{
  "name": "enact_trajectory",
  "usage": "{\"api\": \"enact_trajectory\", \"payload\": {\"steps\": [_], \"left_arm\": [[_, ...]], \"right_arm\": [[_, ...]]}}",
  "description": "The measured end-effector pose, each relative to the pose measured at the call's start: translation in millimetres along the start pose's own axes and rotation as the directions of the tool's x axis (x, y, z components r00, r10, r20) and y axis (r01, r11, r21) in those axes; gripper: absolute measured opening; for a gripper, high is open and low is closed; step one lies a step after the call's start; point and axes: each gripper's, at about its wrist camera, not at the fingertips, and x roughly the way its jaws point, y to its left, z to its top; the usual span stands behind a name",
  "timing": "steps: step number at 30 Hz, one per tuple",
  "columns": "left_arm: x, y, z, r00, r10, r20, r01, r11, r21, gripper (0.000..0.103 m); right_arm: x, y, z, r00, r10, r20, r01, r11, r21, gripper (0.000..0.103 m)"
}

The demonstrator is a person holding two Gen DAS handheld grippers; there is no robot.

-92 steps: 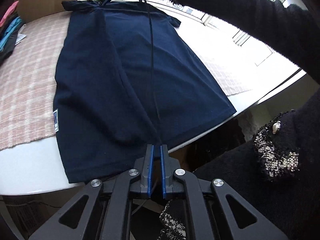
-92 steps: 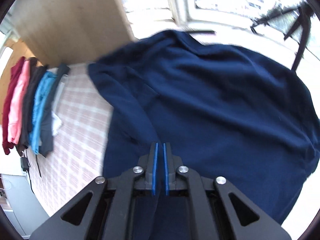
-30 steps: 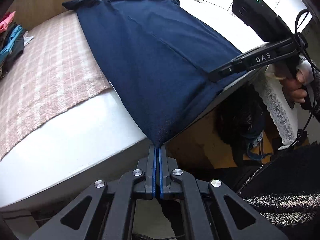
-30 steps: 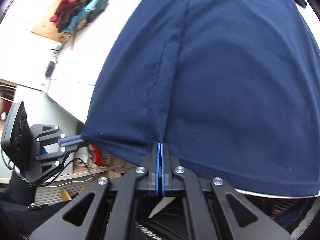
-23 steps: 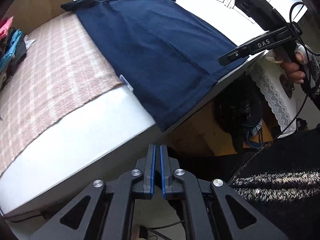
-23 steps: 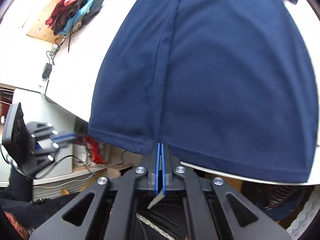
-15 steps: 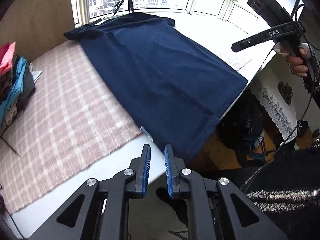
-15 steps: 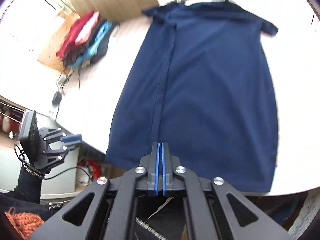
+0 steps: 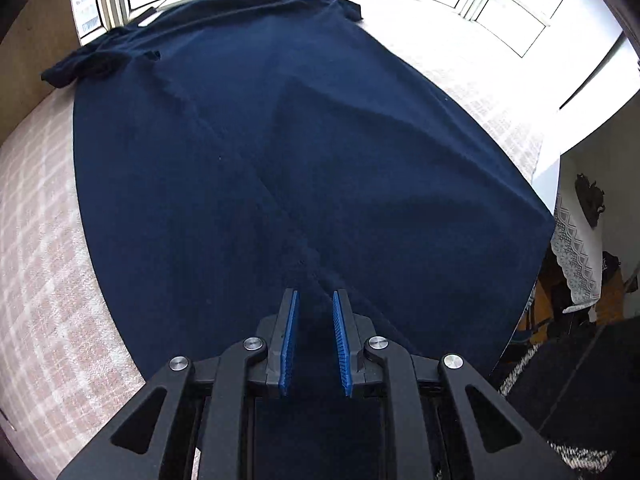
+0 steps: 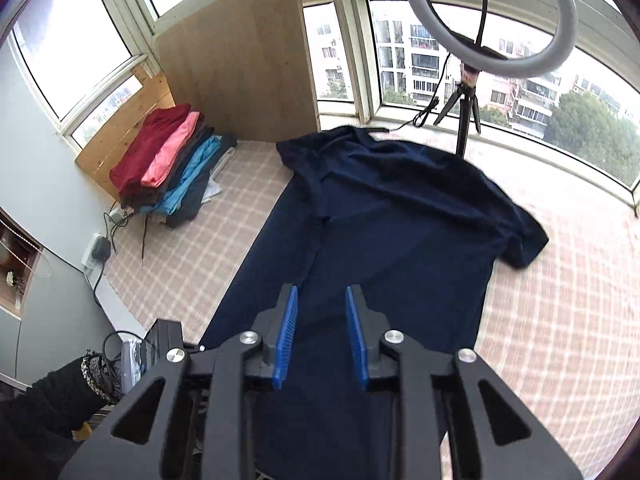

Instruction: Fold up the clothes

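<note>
Lying flat, navy shirt [image 10: 400, 216], no legible writing

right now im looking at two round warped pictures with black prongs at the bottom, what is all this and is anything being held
Each picture comes from a wide-angle camera mounted on a hand-held gripper, looking forward along its two blue-padded fingers. A person holds one gripper in each hand. The left gripper hangs close over a navy t-shirt spread flat on a checked cloth. The right gripper looks from higher up at the same shirt; in that view a stack of folded clothes sits by the wall and a ring light stands on a tripod at the window. A dark sleeve shows at the lower left. Both grippers' jaws have just been opening, and nothing is between them, so the shirt lies free.
</note>
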Motion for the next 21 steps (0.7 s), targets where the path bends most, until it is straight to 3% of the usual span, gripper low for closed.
{"api": "enact_trajectory", "payload": {"steps": [3, 4, 6, 9, 13, 16, 21], "left_arm": [[-36.5, 35.5, 21.6, 0.996, 0.041, 0.075, -0.034, 0.995, -0.093, 0.018], [-50.4, 51.7, 29.0, 0.993, 0.056, 0.105, -0.042, 0.99, -0.135, 0.018], [-74.7, 84.7, 42.8, 0.984, 0.094, 0.154, -0.06, 0.975, -0.213, 0.018], [-89.6, 125.5, 60.5, 0.972, 0.15, 0.183, -0.091, 0.952, -0.294, 0.018], [-61.9, 150.2, 73.7, 0.978, 0.121, 0.168, -0.058, 0.939, -0.34, 0.018], [-30.1, 150.0, 71.8, 0.989, 0.075, 0.13, -0.029, 0.945, -0.326, 0.018], [0.1, 152.2, 67.6, 0.995, 0.036, 0.088, -0.006, 0.945, -0.327, 0.018]], "right_arm": [[26.3, -5.4, 38.9, 0.998, 0.065, 0.014, -0.065, 0.997, -0.053, 0.025], [35.2, -7.1, 51.9, 0.996, 0.087, 0.018, -0.086, 0.994, -0.07, 0.03], [68.8, 0.3, 77.1, 0.995, 0.1, 0.017, -0.098, 0.99, -0.1, 0.041], [135.1, 26.0, 108.8, 0.995, 0.104, -0.006, -0.104, 0.983, -0.15, 0.044], [228.9, 62.2, 137.5, 0.994, 0.08, -0.069, -0.094, 0.971, -0.218, 0.044], [293.4, 87.4, 150.8, 0.992, 0.036, -0.118, -0.069, 0.955, -0.287, 0.043], [371.3, 110.5, 167.6, 0.98, -0.024, -0.198, -0.055, 0.922, -0.383, 0.044]]}}
